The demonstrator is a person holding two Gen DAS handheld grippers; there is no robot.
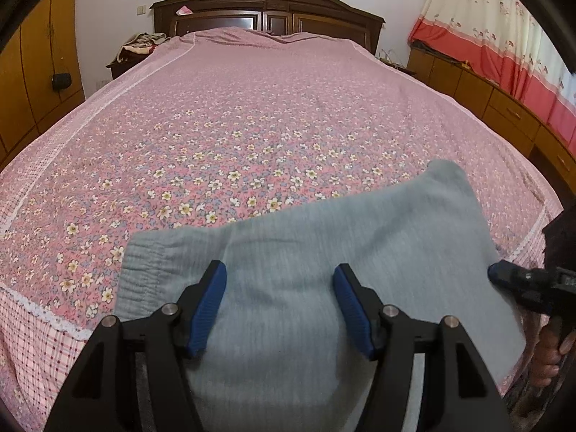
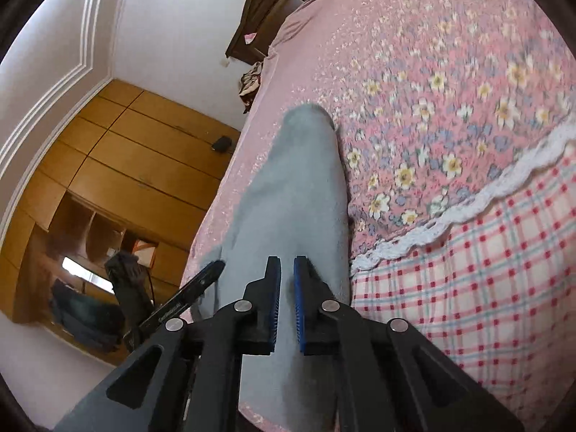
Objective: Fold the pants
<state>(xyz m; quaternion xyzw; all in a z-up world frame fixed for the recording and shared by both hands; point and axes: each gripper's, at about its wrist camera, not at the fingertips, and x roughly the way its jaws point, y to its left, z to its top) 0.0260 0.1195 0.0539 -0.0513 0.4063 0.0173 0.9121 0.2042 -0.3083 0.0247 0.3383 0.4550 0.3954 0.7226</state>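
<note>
The grey pants (image 1: 306,252) lie folded at the near edge of the bed (image 1: 216,126). The left tongs (image 1: 279,280) stand apart above them; the right tongs (image 2: 287,270) are nearly together, whether pinching fabric cannot be told. The cloth is best smoothed flat before the next fold is made.

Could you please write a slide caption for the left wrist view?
Open left gripper above grey pants on a floral bed; right gripper at their right edge.

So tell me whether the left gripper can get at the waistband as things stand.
Probably yes. The left gripper hangs open over the pants, and the waistband lies uncovered just beside it on the bed.
</note>
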